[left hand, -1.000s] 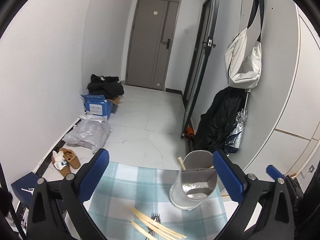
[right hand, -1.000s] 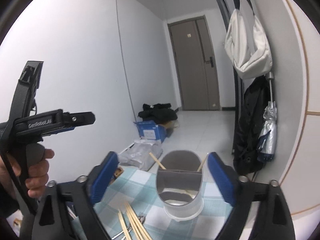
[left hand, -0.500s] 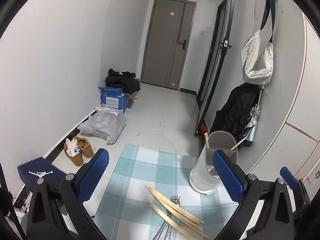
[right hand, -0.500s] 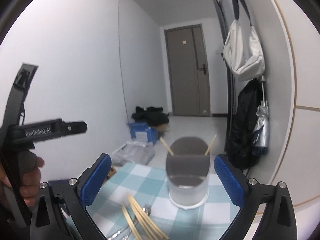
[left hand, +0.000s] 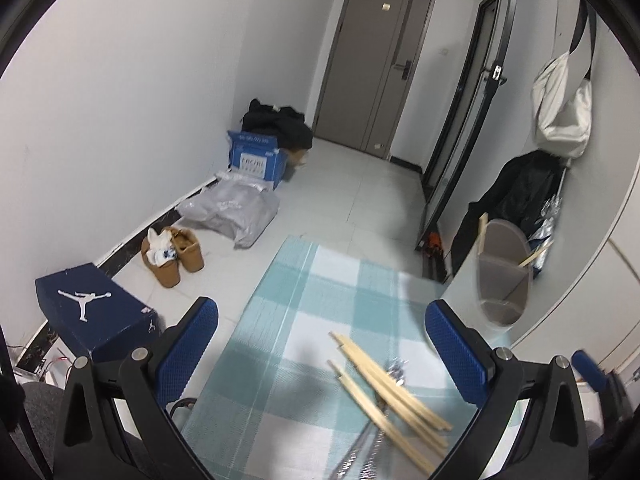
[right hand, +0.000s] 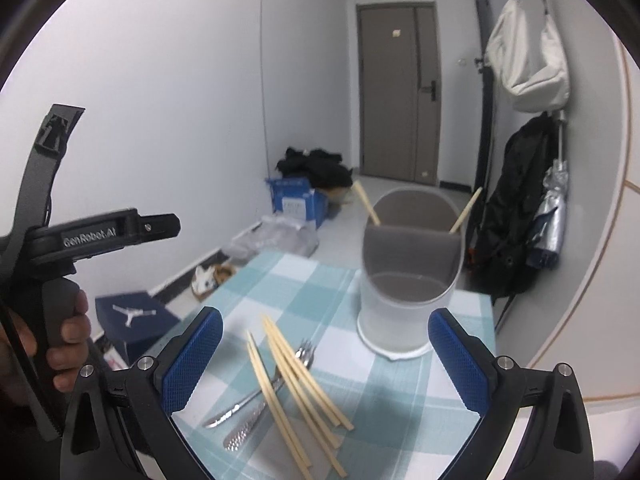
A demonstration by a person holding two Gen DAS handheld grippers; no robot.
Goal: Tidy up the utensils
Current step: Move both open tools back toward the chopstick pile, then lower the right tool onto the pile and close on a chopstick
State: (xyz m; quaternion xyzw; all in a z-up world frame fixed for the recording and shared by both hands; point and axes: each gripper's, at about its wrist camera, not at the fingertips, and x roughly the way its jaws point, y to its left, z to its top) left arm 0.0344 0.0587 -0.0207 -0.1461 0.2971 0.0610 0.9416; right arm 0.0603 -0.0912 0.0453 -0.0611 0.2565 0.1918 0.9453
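Observation:
A white utensil holder [right hand: 408, 280] with a grey divided inside stands on the checked tablecloth [right hand: 320, 292], with two chopsticks [right hand: 366, 202] leaning in its back part. It also shows at the right in the left wrist view [left hand: 496, 276]. Several loose wooden chopsticks [right hand: 296, 384] lie over metal forks [right hand: 256, 404] on the cloth; they also show in the left wrist view [left hand: 384, 388]. My left gripper [left hand: 320, 344] is open and empty above the cloth. My right gripper [right hand: 324, 354] is open and empty above the chopsticks.
The left gripper's handle and hand [right hand: 60, 320] are at the left of the right wrist view. On the floor are a shoe box [left hand: 92, 312], brown shoes [left hand: 172, 256], a grey bag [left hand: 232, 212] and a blue box [left hand: 256, 160]. Bags hang on the right wall [left hand: 564, 116].
Both grippers have pulled back and tilted down. The holder has slid to the right in the left view, and more of the cloth, chopsticks and forks shows.

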